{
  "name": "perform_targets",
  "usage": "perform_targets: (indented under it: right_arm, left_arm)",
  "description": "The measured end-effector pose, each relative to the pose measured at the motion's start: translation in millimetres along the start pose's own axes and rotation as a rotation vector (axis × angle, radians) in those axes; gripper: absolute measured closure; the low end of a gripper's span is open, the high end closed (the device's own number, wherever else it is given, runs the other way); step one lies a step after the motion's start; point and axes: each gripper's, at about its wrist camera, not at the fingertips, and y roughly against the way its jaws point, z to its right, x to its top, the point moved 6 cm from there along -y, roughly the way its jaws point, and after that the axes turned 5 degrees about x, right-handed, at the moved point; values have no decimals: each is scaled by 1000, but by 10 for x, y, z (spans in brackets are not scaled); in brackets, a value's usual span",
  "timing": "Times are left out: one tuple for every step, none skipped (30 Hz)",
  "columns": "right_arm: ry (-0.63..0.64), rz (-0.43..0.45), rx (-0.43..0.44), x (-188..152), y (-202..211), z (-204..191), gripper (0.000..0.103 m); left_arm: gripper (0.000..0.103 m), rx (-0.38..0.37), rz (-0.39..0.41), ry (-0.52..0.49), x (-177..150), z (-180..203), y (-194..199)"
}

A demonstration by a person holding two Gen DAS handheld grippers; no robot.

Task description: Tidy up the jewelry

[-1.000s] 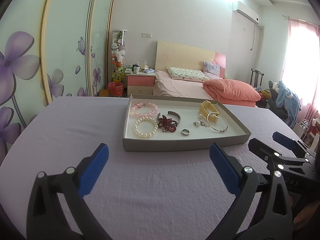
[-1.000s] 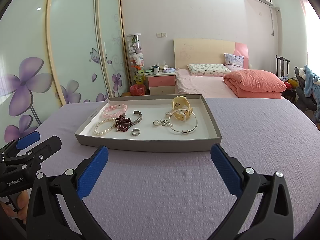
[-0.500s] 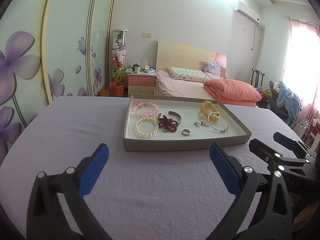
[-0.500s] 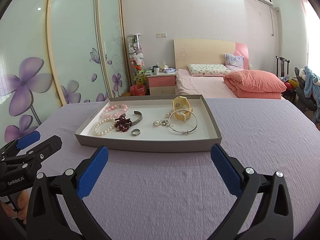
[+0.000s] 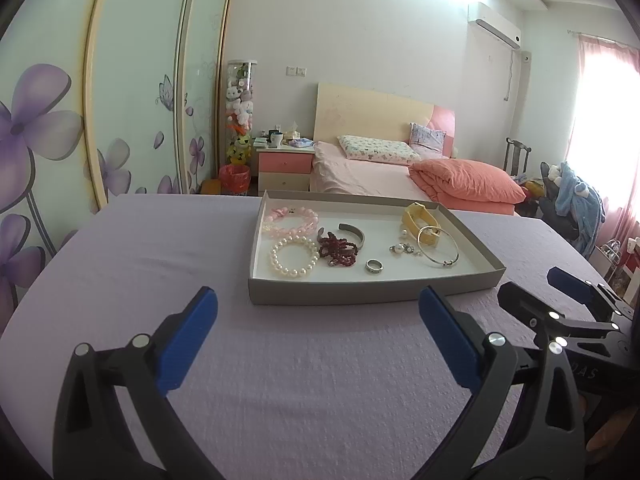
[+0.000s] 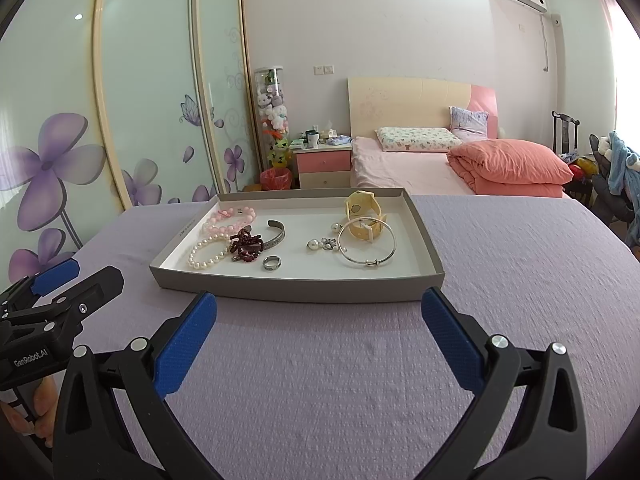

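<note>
While both jaws are spread wide and nothing is held, the left gripper [image 5: 318, 308] and right gripper [image 6: 319, 310] are kept near the shallow grey cardboard jewelry tray [image 6: 296, 294] on the lilac-covered counter [image 6: 360, 380]

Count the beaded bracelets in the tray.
3, all at the left end of the tray: pink bracelet at the back, white pearl bracelet at the front, dark red bracelet just right of the pearls. None seem hidden.
</note>
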Motion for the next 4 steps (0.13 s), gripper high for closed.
perform_targets:
  right_arm:
    - [0, 0, 0, -2, 2, 1, 1]
    - [1, 0, 0, -3, 2, 1, 1]
    - [1, 0, -1, 0, -1, 2, 1]
    - [0, -1, 0, -1, 0, 2, 1]
  left_arm:
    - [2, 0, -2, 4, 0, -8, -8]
    - [2, 0, -3, 5, -2, -8, -5]
    - [2, 0, -4, 5, -4, -10, -9]
    - [2, 0, -5, 5, -7, -8, -10]
